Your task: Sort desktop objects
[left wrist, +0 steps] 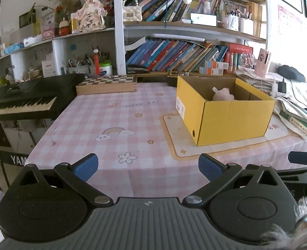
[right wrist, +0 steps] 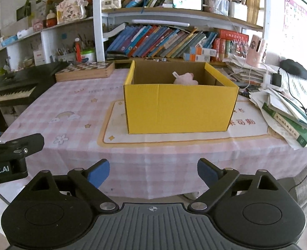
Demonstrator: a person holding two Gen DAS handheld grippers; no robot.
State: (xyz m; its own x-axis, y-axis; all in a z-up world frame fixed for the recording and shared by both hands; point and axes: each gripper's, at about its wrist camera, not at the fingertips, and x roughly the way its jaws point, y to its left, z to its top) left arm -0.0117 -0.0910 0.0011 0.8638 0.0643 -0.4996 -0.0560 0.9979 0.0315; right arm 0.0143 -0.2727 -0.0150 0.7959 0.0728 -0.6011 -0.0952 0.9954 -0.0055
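Both the left tool (left wrist: pixel 148 166) and the right tool (right wrist: pixel 153 171) have their jaws spread wide with nothing between them, above the near edge of the checked surface (right wrist: pixel 74 104). Farther back stands a yellow box (right wrist: pixel 180 108) with a pink soft toy (right wrist: pixel 185 79) inside.

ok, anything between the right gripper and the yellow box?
Nothing: in the right wrist view only bare pink checked tablecloth and mat edge lie between the open right gripper and the yellow box.
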